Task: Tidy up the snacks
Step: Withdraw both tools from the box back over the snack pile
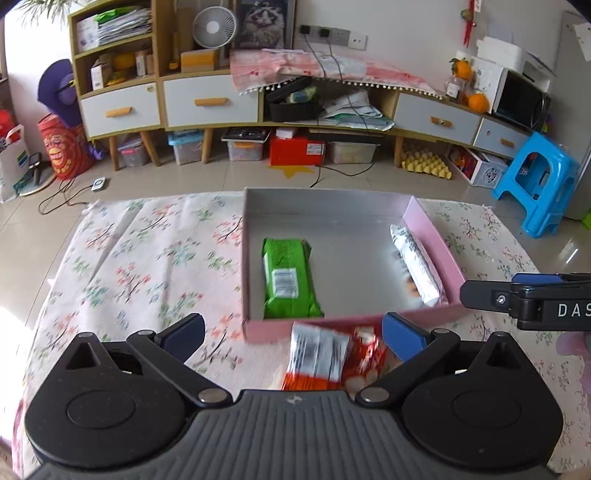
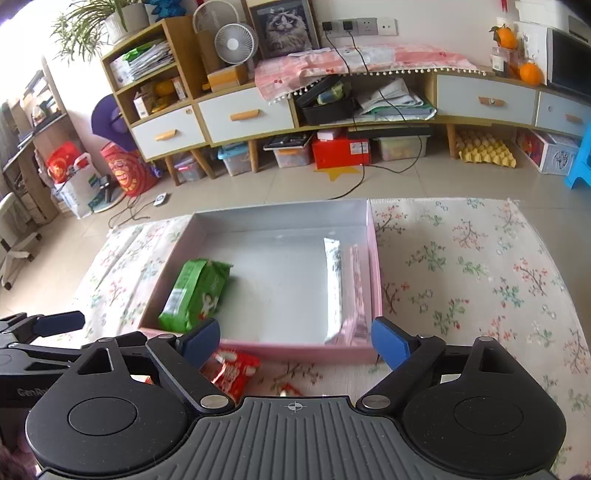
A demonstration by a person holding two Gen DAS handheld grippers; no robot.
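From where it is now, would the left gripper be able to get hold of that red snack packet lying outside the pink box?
Probably yes. The left gripper is open and empty, and the red snack packet lies on the floral cloth right beneath its jaws, just outside the pink box. Nothing covers it.

Shallow pink cardboard box (image 2: 375, 273) with grey floor, green snack pack (image 2: 194, 293) along its left wall, white wrapped bar (image 2: 334, 288) along its right wall, red snack packets (image 2: 232, 373) outside its near edge

A long wooden sideboard (image 2: 332, 107) with white drawers lines the white wall (image 2: 424, 14) above a tiled floor (image 2: 277, 184).
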